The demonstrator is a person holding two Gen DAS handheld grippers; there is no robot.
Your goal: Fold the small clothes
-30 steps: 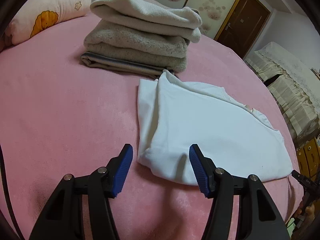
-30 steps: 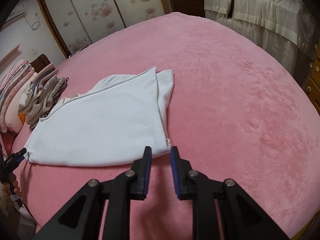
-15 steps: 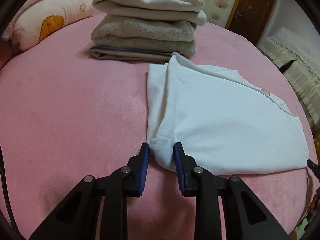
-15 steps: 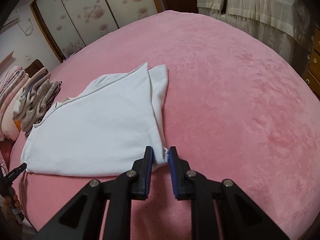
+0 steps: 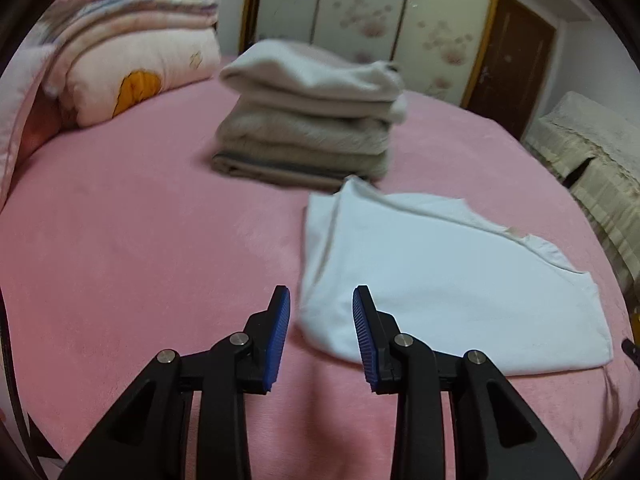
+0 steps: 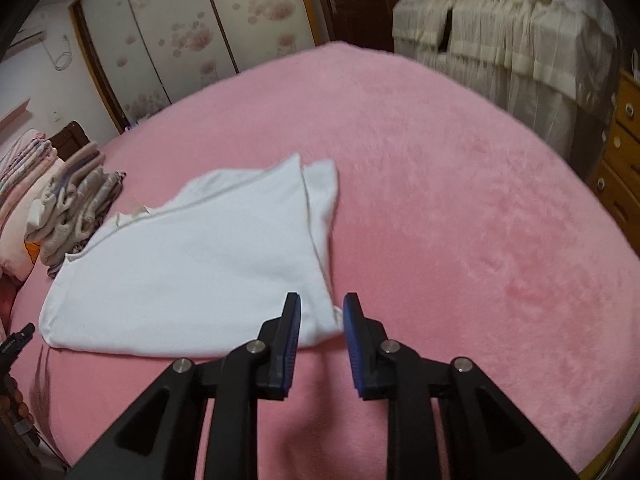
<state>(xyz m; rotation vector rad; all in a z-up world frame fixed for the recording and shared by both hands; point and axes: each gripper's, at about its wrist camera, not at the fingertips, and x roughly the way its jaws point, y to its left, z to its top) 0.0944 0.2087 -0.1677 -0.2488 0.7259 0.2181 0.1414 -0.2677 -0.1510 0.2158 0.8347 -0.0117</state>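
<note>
A white folded garment (image 5: 432, 276) lies flat on the pink bed; it also shows in the right wrist view (image 6: 200, 264). My left gripper (image 5: 320, 304) is open, its blue pads either side of the garment's near left corner, a little above it. My right gripper (image 6: 322, 308) is open, its pads either side of the garment's near right corner. Neither gripper holds cloth.
A stack of folded beige clothes (image 5: 312, 116) sits on the pink bed (image 5: 120, 240) just behind the garment, with a pile of quilts and a pillow (image 5: 132, 52) at the far left. A cloth-draped cabinet (image 6: 512, 40) and wooden drawers (image 6: 620, 152) stand beyond the bed's right edge.
Both grippers were nearly shut at the garment's near corners half a second ago. Now both have opened and lifted back a little, and the garment lies on the bed.
</note>
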